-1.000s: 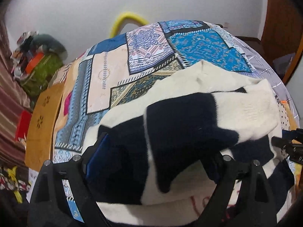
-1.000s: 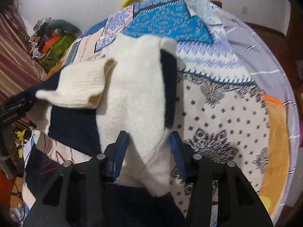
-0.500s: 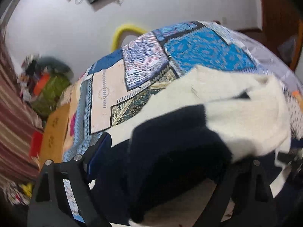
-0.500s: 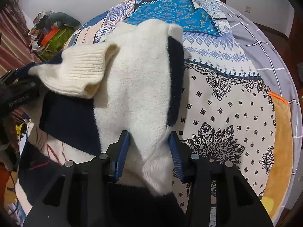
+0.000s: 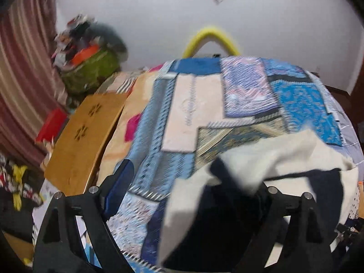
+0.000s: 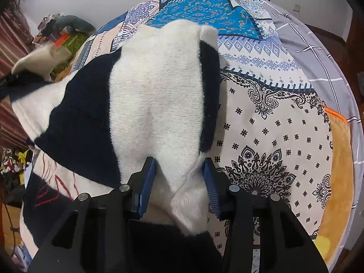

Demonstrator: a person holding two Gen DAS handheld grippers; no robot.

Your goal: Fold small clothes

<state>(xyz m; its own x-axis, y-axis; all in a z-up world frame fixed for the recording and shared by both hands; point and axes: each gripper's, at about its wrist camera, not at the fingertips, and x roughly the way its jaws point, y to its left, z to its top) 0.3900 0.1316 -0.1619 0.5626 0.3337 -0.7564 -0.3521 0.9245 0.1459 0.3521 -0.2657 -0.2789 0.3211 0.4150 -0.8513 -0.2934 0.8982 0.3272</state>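
Note:
A cream and navy knitted sweater (image 6: pixel 157 86) lies on the patchwork bedcover (image 6: pixel 261 118). My right gripper (image 6: pixel 179 166) is shut on a cream fold at the sweater's near edge, with fabric bunched between both blue pads. In the right wrist view the cream sleeve cuff (image 6: pixel 38 61) hangs lifted at the far left. My left gripper (image 5: pixel 193 177) stands wide open. Its left pad (image 5: pixel 118 186) is bare over the bedcover, and the sweater (image 5: pixel 284 159) drapes over and hides its right finger. The left wrist view is blurred.
A wooden board (image 5: pixel 84 136) leans at the bed's left side, beside a striped curtain (image 5: pixel 20 68) and a green bag with clutter (image 5: pixel 91 72). A yellow hoop (image 5: pixel 211 38) stands behind the bed. An orange blanket (image 6: pixel 336 170) and grey checked sheet (image 6: pixel 318 45) lie at the right.
The left gripper swung left, and the sleeve came with it: its cuff left the sweater's body and now hangs at the far left. The right gripper kept its hold and stayed put.

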